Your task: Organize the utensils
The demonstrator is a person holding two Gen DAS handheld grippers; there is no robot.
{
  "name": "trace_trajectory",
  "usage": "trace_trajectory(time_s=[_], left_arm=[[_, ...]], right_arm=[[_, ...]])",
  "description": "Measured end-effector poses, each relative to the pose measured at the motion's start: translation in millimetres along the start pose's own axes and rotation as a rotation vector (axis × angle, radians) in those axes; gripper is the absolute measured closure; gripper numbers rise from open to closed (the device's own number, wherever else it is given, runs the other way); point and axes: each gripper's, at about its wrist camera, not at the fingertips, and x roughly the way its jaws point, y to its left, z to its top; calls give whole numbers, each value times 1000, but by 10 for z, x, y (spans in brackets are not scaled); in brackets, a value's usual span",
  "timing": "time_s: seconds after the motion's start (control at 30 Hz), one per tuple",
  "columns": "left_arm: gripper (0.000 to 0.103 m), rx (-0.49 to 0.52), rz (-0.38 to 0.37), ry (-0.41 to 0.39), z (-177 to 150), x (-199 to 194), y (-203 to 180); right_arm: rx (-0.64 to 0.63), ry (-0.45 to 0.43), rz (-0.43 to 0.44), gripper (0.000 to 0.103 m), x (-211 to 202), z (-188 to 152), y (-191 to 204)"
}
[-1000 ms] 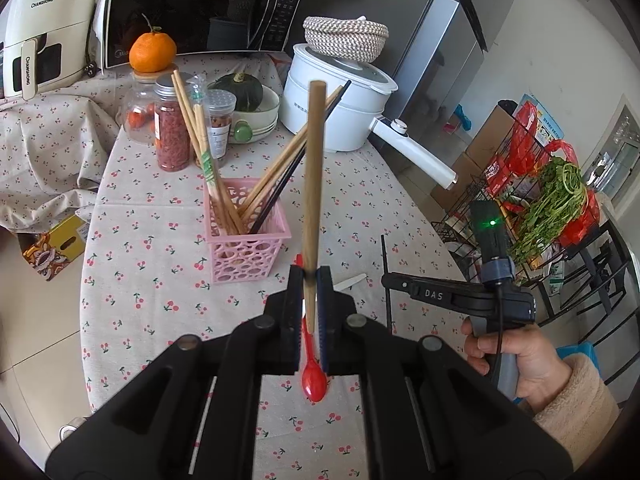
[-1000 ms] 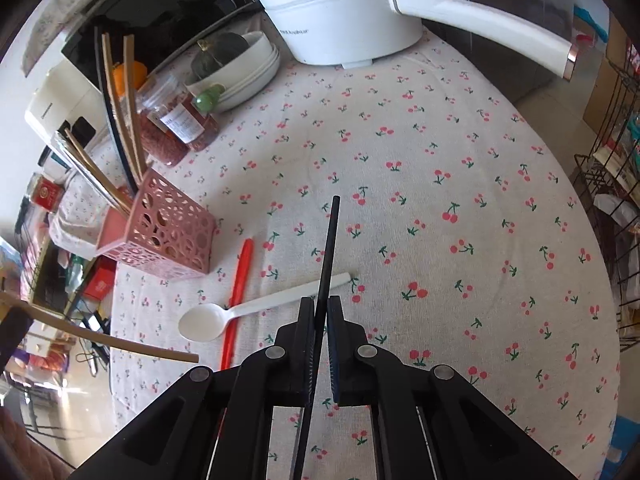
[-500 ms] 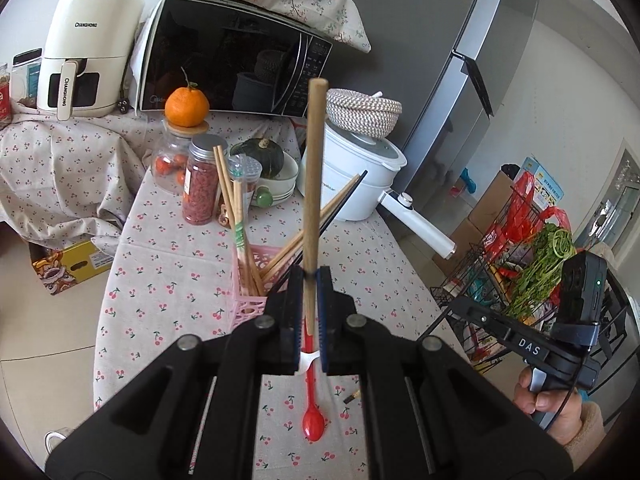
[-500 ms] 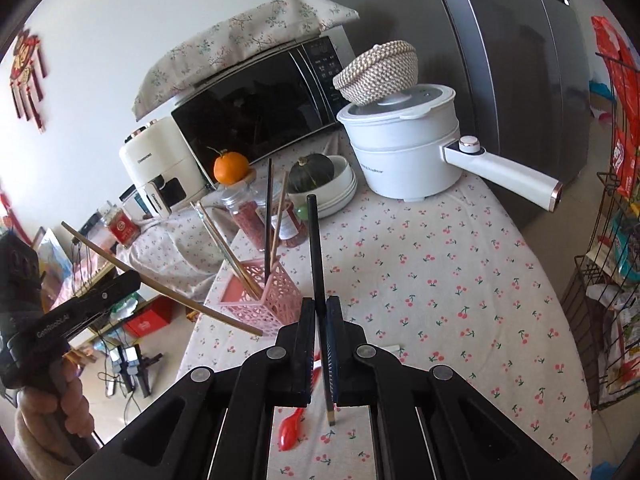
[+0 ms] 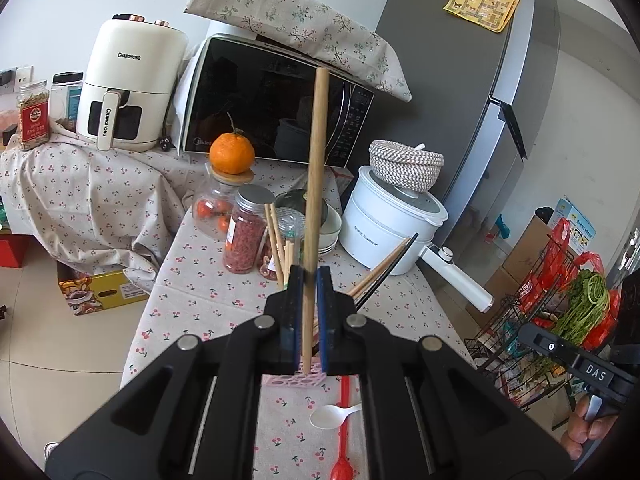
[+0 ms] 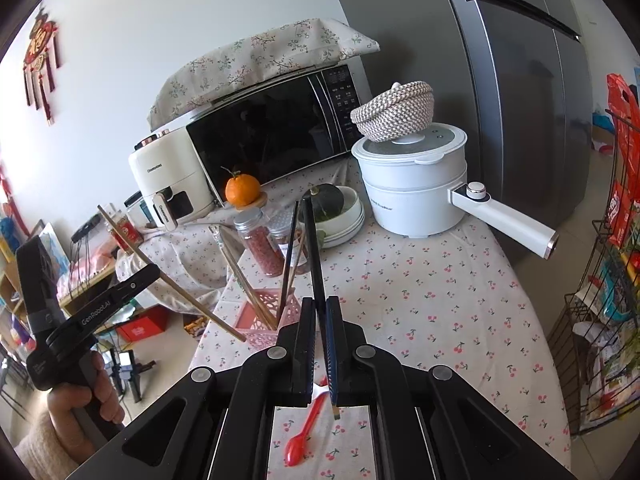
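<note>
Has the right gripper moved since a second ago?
Yes, upward. The right gripper, shut on the black chopstick, was low over the red spoon and tablecloth; now it looks over the pink basket toward the microwave.

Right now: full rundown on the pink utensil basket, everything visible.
The pink utensil basket looks like plastic, square, with lattice-cut walls. It stands upright on the cherry-print tablecloth, in front of the spice jars. Several wooden chopsticks and at least one black one lean inside it. In the left wrist view only its rim shows behind the gripper.

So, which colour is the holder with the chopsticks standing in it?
Pink, with a pierced pattern of holes; the holder shows best in the right wrist view.
</note>
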Motion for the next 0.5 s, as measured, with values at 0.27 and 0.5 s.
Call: trace_trajectory(time_s=[0.27, 0.5], left_arm=[[96, 10, 0, -66, 16, 61, -38], [96, 10, 19, -123, 85, 63, -103]], right_arm=[[2, -12, 5, 98, -46, 4, 7], [16, -43, 13, 101, -91, 77, -5]])
